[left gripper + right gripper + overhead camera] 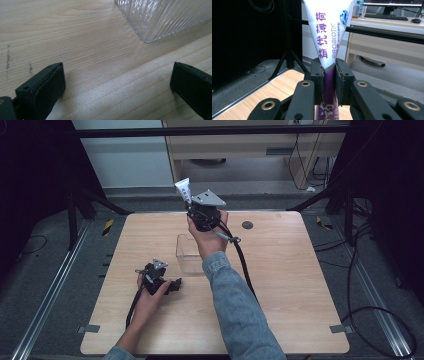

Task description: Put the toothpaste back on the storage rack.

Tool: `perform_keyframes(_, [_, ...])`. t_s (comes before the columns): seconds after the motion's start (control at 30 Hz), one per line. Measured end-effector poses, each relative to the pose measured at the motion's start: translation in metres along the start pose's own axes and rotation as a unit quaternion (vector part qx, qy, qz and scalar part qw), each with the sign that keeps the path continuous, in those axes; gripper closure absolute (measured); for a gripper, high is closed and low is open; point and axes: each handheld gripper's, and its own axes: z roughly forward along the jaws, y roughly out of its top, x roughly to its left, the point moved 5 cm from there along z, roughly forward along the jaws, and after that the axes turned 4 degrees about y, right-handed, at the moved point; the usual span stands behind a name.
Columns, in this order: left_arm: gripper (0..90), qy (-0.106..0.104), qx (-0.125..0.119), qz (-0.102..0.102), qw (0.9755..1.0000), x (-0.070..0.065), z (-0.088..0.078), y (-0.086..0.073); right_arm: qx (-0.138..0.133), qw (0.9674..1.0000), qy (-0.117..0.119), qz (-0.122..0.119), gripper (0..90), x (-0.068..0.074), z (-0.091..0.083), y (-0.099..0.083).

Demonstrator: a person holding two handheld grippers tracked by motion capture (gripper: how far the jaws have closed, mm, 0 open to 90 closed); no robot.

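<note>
My right gripper (191, 206) is held up over the far middle of the table, shut on a white and purple toothpaste tube (183, 189) that sticks up and away from it. In the right gripper view the tube (327, 30) is pinched between the two black pads (317, 77), its flat crimped end widening upward. A clear ribbed plastic box (189, 254) stands on the table just below that hand. My left gripper (176, 284) rests low on the table to the box's left, jaws wide open with nothing between them; its own view shows the box corner (160, 17) ahead.
The wooden table (280, 295) has a round dark grommet (247, 225) near its far edge. Black cables trail from both grippers across the top. Dark stands and floor cables surround the table; a desk with a monitor is behind.
</note>
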Motion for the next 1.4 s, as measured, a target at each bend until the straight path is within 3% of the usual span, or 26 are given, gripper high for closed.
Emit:
perform_keyframes(0.17, [0.0,0.0,0.0,0.001,1.0,0.0,0.0,0.0,-0.005,0.9999,0.002,0.009,78.4,0.004,0.005,-0.009])
perform_keyframes(0.43, [0.0,0.0,-0.001,0.0,1.0,0.0,0.0,0.0,0.014,0.9998,0.013,0.005,78.4,0.018,0.023,-0.037])
perform_keyframes(0.77, [0.0,0.0,0.001,0.002,1.0,0.0,0.0,0.0,0.025,0.9994,0.014,0.02,78.4,0.019,0.031,-0.057])
perform_keyframes(1.4, [0.0,0.0,-0.001,0.001,1.0,0.0,0.0,0.0,0.045,0.999,0.001,0.01,78.3,0.016,0.033,-0.073])
